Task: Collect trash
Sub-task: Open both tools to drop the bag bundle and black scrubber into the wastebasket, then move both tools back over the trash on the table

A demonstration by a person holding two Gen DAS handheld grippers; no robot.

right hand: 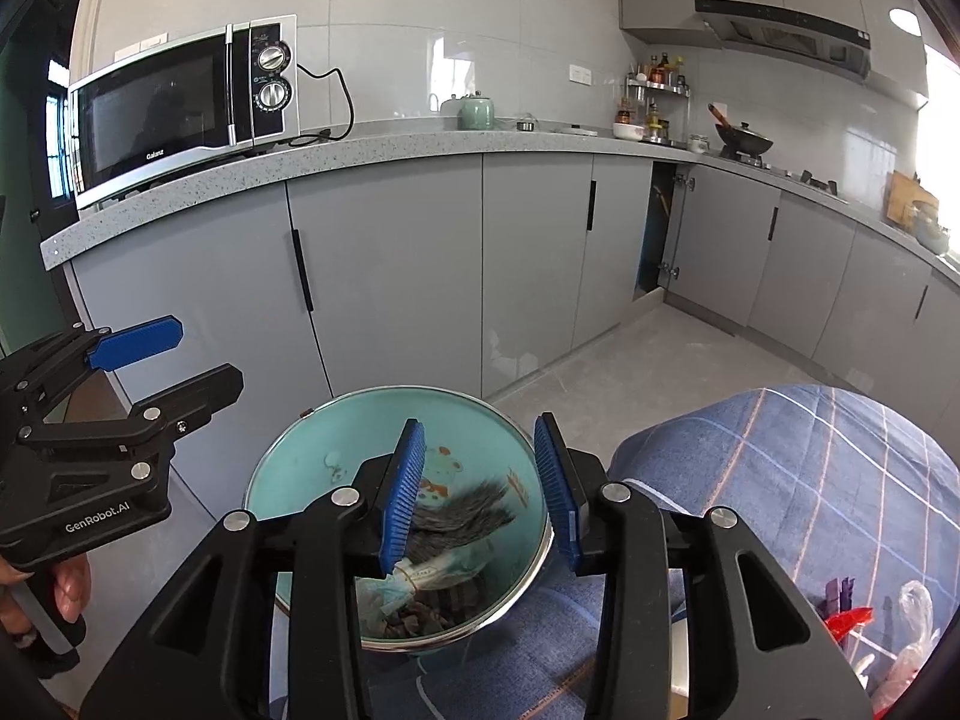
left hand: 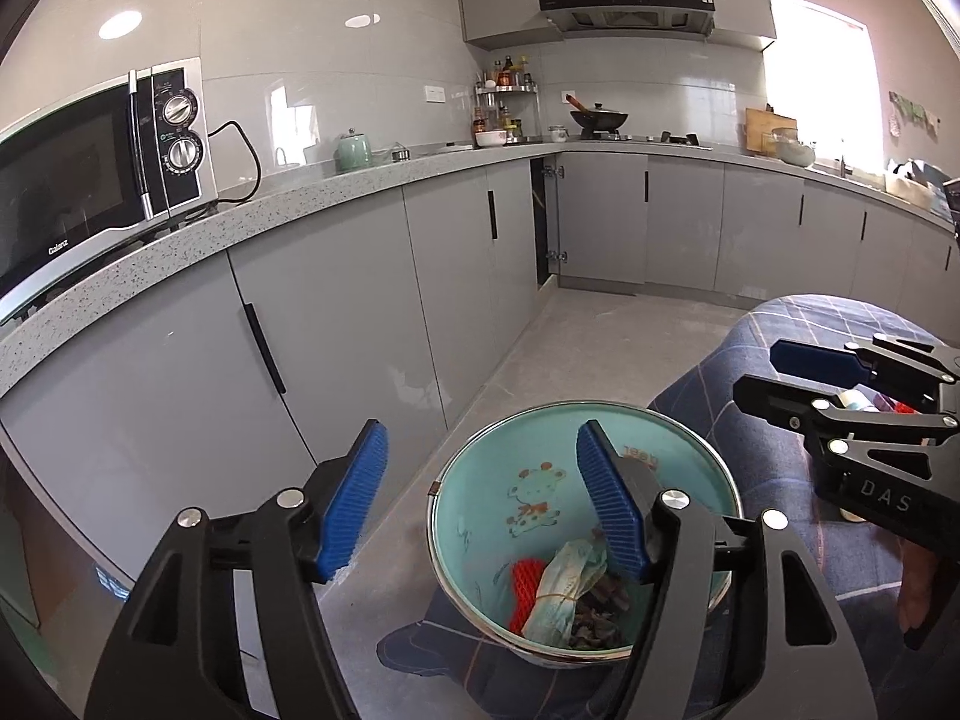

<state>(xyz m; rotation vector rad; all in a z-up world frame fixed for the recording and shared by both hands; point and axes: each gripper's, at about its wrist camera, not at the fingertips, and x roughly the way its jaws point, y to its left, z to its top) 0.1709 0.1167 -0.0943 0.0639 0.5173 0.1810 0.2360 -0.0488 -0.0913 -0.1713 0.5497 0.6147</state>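
A kitchen floor beside grey cabinets (right hand: 384, 276). A teal bin (left hand: 480, 480) sits low at 6 o'clock in both wrist views, holding trash (left hand: 567, 594): red mesh, crumpled paper, dark scraps. The left gripper (left hand: 483, 504) hangs over the bin, jaws apart, empty. The right gripper (right hand: 480, 492) does likewise; a blurred dark scrap (right hand: 462, 510) shows between its jaws, touching neither pad. A plaid cloth (right hand: 780, 480) lies at 3 o'clock.
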